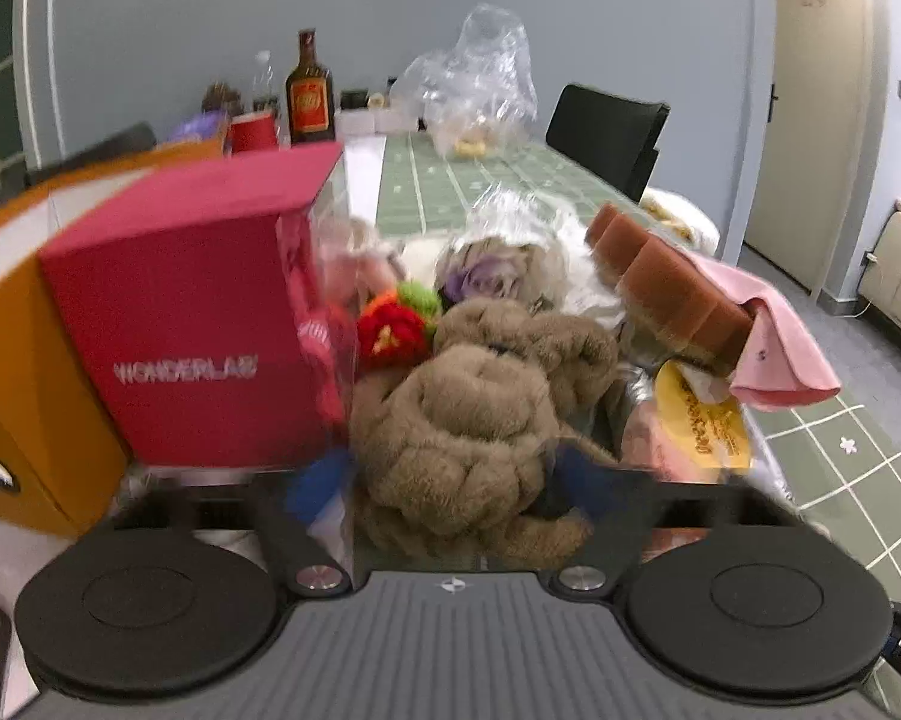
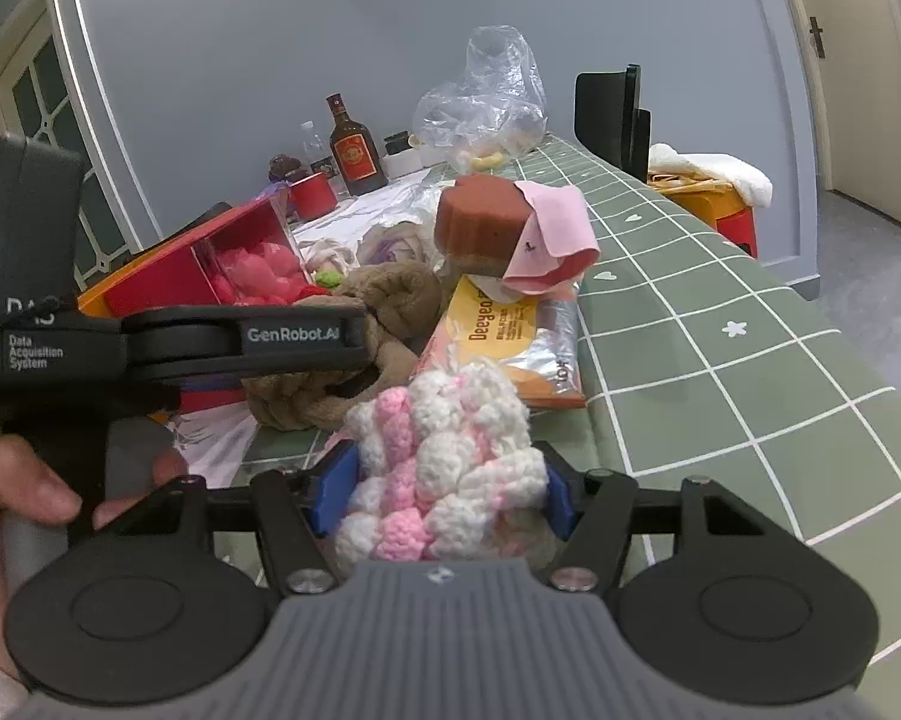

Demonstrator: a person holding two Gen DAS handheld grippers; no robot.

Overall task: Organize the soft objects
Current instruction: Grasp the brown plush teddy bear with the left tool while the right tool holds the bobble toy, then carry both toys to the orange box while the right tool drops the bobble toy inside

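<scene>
Two grippers work your cluttered green-checked table (image 2: pixel 720 324): your right gripper (image 2: pixel 441 495) clamps its blue pads on the pink-and-white knitted piece (image 2: pixel 444 468) near the table's edge, while your left gripper (image 1: pixel 450 480) closes around the brown plush knot (image 1: pixel 480 420) beside the red box (image 1: pixel 198 324).

A home dining room

We see a long table under a green grid-patterned tablecloth (image 2: pixel 720 324), a black chair (image 1: pixel 606 129), a cream sofa (image 1: pixel 900 282) and a dark glass liquor bottle (image 2: pixel 356 150).
</scene>
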